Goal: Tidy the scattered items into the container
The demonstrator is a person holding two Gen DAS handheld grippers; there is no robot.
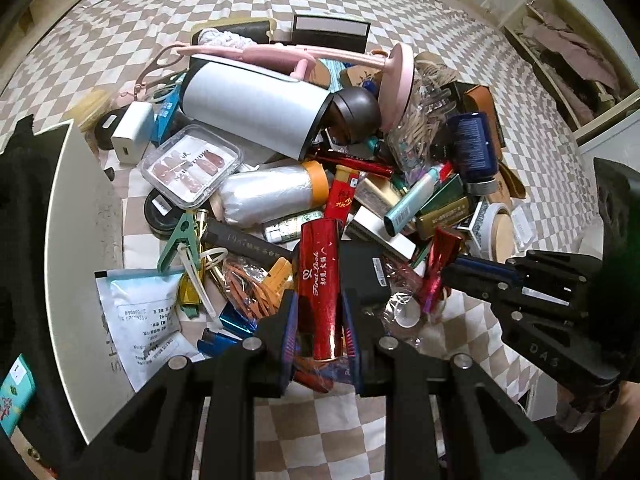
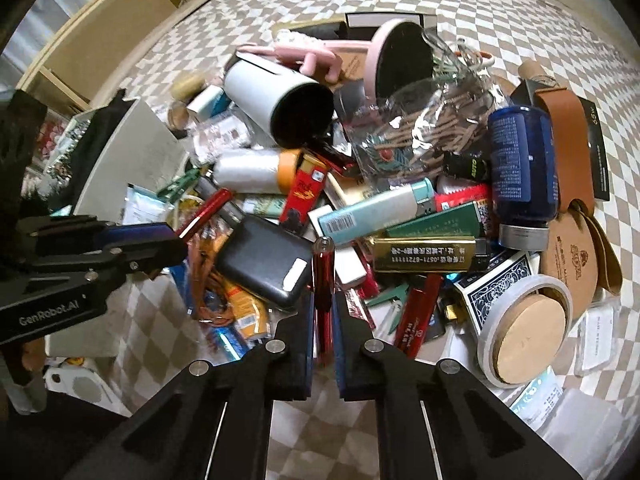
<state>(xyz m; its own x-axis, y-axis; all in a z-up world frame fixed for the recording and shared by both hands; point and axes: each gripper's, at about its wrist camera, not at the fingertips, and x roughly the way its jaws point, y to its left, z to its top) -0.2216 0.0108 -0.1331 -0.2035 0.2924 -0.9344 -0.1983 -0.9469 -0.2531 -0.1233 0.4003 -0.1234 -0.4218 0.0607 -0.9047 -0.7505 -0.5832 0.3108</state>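
Nearest the lens, the left gripper [image 1: 318, 330] has its jaws closed on a red lighter [image 1: 320, 280] printed with white script, nose steeply down over the pile. The right gripper [image 2: 323, 312] pinches a slimmer red metallic tube [image 2: 323, 280] between nearly touching pads, tilted just as steeply, beside a black power bank [image 2: 266, 264]. Both pieces are glossy and held near one end, so either could, I judge, pivot or slide free and drop into the heap on the checkered bed cover [image 1: 320, 12]. With both tools crowding the cover's near edge, they might also knock together. A white-walled container [image 1: 86, 248] waits at the left edge.
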